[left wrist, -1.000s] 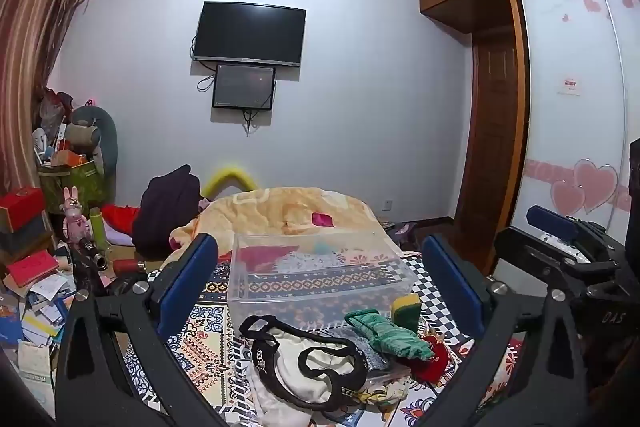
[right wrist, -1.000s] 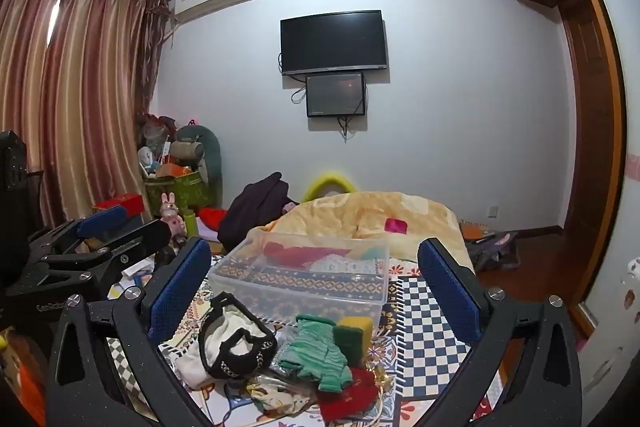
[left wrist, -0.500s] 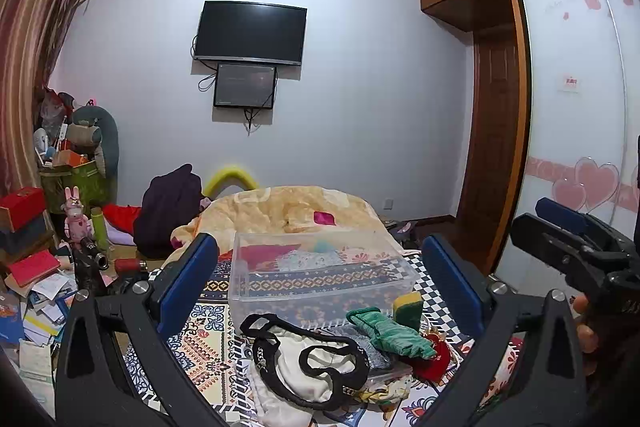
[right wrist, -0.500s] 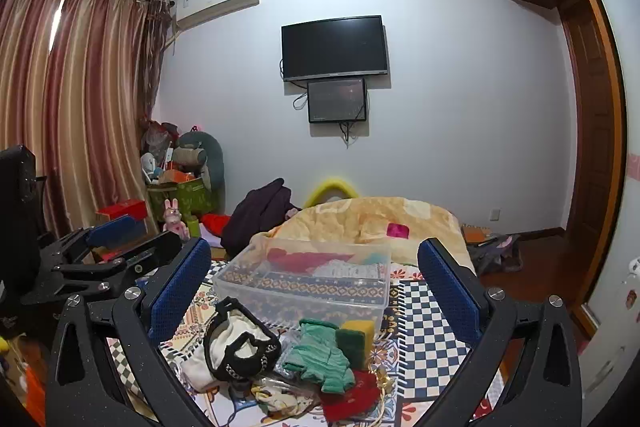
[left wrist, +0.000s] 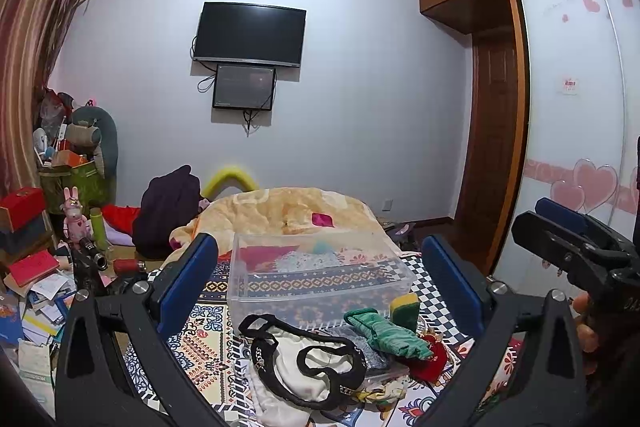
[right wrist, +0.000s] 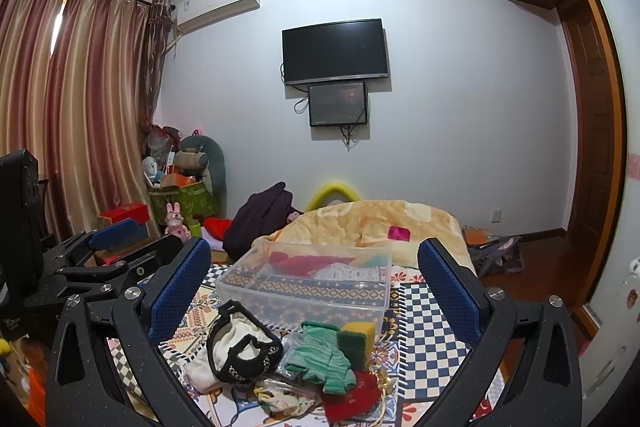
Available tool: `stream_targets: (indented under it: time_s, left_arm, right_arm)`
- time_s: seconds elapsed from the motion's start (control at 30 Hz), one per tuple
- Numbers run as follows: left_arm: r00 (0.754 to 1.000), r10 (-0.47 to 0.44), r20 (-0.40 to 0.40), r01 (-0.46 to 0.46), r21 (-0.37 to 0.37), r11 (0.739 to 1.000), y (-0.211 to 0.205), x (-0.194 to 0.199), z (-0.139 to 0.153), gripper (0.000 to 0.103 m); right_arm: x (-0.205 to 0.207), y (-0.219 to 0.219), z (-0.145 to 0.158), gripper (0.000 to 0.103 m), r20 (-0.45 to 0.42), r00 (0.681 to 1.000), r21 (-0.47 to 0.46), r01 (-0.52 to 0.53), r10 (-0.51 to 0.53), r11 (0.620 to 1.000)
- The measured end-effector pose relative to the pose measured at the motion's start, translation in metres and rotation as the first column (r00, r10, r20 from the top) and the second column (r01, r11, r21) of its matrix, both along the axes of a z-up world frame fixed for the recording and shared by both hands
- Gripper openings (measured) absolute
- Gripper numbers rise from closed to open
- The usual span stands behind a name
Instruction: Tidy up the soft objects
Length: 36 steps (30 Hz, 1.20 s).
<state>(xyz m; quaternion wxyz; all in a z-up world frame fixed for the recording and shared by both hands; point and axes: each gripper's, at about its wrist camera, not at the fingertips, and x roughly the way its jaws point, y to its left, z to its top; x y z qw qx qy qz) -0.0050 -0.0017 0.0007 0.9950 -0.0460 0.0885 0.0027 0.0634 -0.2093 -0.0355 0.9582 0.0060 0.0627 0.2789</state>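
Note:
A pile of soft things lies on the patterned bed cover: a white and black garment (left wrist: 308, 363) (right wrist: 236, 347), a green cloth (left wrist: 384, 333) (right wrist: 324, 355), a yellow-green sponge (left wrist: 405, 307) (right wrist: 356, 341) and a red cloth (left wrist: 430, 357) (right wrist: 352, 393). A clear plastic bin (left wrist: 316, 267) (right wrist: 308, 279) stands just behind the pile and holds red and patterned cloth. My left gripper (left wrist: 320, 275) is open and empty, above and in front of the pile. My right gripper (right wrist: 314, 281) is open and empty too; it also shows at the right edge of the left wrist view.
A yellow blanket (left wrist: 280, 211) covers the far bed, with a dark bag (left wrist: 168, 211) at its left. Books, boxes and toys clutter the floor at left (left wrist: 36, 267). A wardrobe and door (left wrist: 492, 147) stand at right. The left gripper shows at the left (right wrist: 100, 267).
Both views have tilted slightly downward and shifted; the right gripper has drifted lower at the right edge of the left wrist view. Nothing on the bed has moved.

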Motion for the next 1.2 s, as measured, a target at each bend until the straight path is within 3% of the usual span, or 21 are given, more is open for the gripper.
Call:
stream_targets:
  time_s: [1.2]
  left_arm:
    - [1.0, -0.005, -0.001, 0.005, -0.007, 1.0, -0.0019, 0.0001, 0.0004, 0.103]
  right_arm:
    - [-0.0054, 0.0031, -0.0012, 0.103, 0.012, 1.0, 0.005, -0.013, 0.013, 1.0]
